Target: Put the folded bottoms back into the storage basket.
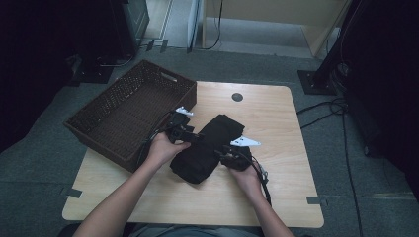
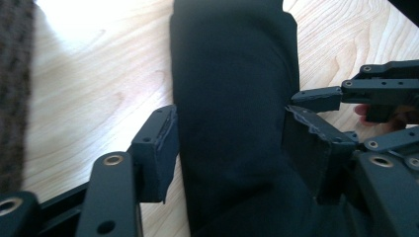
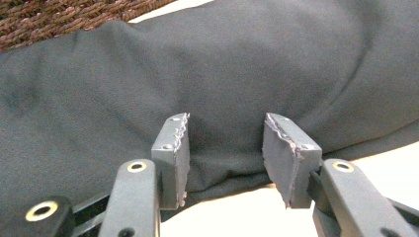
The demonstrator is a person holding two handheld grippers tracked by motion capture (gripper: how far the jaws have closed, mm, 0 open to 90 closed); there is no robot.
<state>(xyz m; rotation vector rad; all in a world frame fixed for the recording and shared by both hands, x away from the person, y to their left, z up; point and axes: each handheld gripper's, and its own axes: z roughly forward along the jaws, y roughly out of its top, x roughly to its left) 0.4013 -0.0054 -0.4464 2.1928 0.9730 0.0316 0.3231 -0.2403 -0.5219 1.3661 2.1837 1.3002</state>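
We've got the L gripper point(image 2: 230, 143) open astride the cloth point(image 1: 207, 145); R gripper point(image 3: 225, 158) open w/ its edge between pads, by basket point(image 1: 126, 116).

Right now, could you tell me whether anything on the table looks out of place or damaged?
Nothing stands out: the folded black cloth lies flat on the table beside the wicker basket, which sits squarely.
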